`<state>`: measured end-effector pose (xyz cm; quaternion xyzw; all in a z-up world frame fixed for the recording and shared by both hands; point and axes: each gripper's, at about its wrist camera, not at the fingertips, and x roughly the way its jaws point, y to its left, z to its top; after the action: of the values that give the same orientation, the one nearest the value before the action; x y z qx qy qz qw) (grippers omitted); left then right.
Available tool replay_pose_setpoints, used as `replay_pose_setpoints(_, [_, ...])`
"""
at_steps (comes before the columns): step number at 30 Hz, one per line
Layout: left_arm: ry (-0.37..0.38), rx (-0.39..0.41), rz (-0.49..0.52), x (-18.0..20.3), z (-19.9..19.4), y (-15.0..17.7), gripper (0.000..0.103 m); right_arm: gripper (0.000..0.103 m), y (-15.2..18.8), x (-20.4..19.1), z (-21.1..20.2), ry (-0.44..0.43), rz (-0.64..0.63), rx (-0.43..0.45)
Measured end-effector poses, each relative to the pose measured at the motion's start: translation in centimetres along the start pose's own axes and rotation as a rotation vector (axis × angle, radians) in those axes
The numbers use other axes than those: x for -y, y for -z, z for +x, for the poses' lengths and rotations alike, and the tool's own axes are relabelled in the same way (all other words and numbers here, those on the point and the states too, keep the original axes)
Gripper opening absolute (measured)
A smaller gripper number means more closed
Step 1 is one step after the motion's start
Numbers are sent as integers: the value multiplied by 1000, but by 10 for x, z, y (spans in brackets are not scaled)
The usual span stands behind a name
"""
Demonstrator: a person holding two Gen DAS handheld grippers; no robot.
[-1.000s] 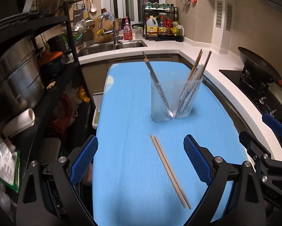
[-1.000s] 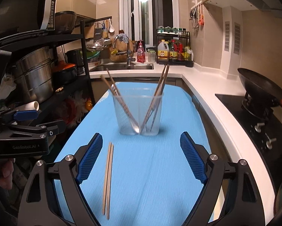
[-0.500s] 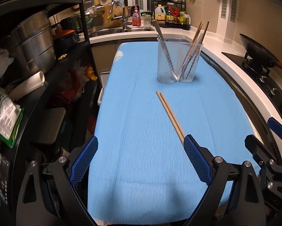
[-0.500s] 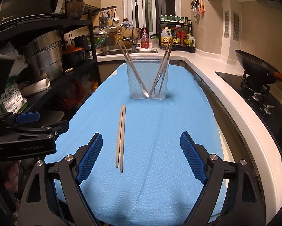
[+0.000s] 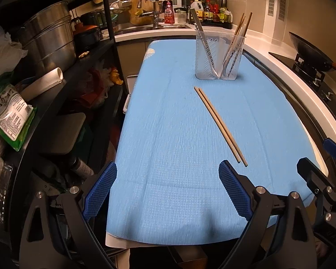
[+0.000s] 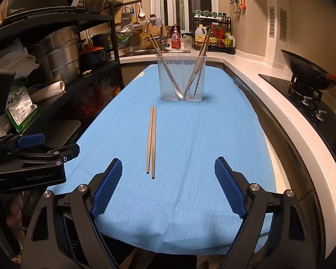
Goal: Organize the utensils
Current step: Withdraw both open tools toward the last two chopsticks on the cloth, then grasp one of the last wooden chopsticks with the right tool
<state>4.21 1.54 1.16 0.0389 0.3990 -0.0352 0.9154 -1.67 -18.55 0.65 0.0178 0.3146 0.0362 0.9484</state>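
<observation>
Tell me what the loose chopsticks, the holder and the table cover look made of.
Chopsticks: likely bamboo or wood, matte pale tan. Holder: clear plastic, probably; utensils show through its cloudy walls. Cover: woven blue cloth, visible weave and creases.

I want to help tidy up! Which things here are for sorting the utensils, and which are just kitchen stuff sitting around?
For the job:
- pair of wooden chopsticks lying on the blue cloth
- clear utensil holder, with chopsticks and a spoon already inside
- left tongs and right tongs, both open and empty

Just sitting around:
- wok on the stove
- steel pots on the shelf
- sauce bottles
</observation>
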Motion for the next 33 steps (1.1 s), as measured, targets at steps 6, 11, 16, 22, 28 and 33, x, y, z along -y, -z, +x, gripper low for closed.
replay_pose_setpoints(6, [-6, -11, -11, -4, 7, 5, 89, 77, 5, 2, 20, -9, -9, -14])
replay_pose_setpoints(11, [-10, -33, -33, -11, 18, 8, 89, 37, 16, -3, 58, -78, -32, -92])
replay_pose_setpoints(16, [-14, -60, -47, -17, 31, 10, 89, 31, 28, -11, 81, -111, -56, -124])
replay_pose_setpoints(22, [-8, -84, -54, -18, 42, 10, 89, 29, 34, -16, 100, -98, -83, -140])
replay_pose_setpoints(28, [-5, -87, -47, -15, 46, 9, 89, 25, 38, -13, 109, -90, -78, -119])
replay_pose_setpoints(33, [5, -86, -40, -9, 52, 8, 89, 25, 39, -13, 113, -98, -70, -77])
